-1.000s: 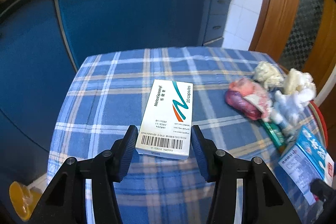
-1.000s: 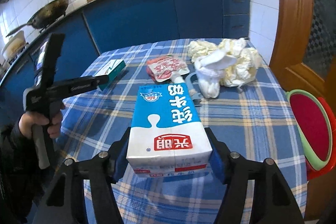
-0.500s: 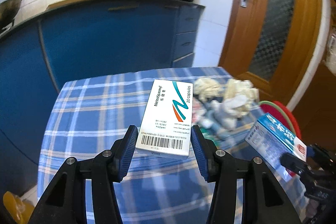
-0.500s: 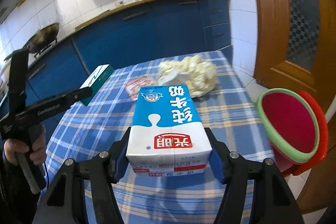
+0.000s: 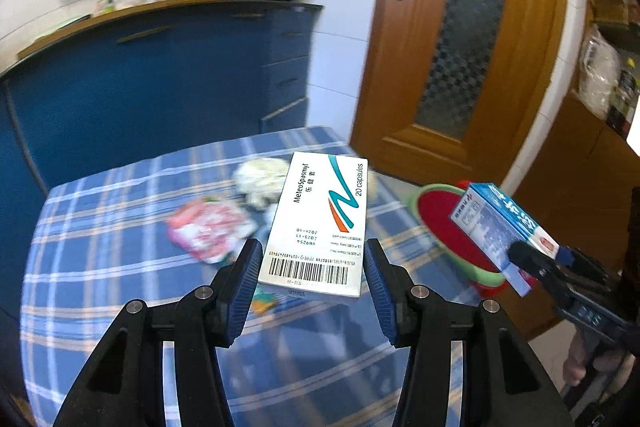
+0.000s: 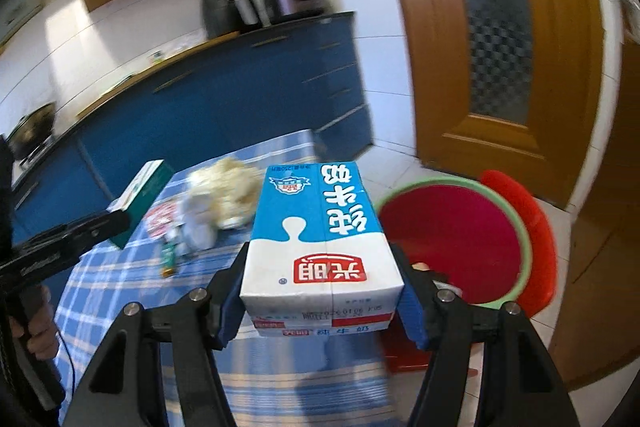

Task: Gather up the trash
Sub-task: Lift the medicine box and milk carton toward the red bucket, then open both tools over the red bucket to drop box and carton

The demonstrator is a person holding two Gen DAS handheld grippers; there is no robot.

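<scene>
My left gripper [image 5: 312, 267] is shut on a white medicine box [image 5: 320, 223] with a barcode, held above the blue checked table [image 5: 120, 287]. My right gripper [image 6: 324, 291] is shut on a blue and white milk carton [image 6: 320, 227], held over the table's right edge. The carton also shows in the left wrist view [image 5: 500, 223], and the medicine box in the right wrist view [image 6: 140, 195]. A red basin with a green rim [image 6: 516, 235] stands on a red stool [image 6: 540, 227] beside the table. It also shows in the left wrist view [image 5: 436, 215].
On the table lie a pink wrapper [image 5: 208, 227], crumpled white tissues [image 5: 260, 179] and a small green packet [image 6: 168, 259]. Blue kitchen cabinets [image 5: 160, 87] stand behind the table. A wooden door [image 5: 460, 47] is at the right.
Both grippers have risen and swung right with their boxes. The milk carton has moved from over the table to its right edge, close to the red basin.
</scene>
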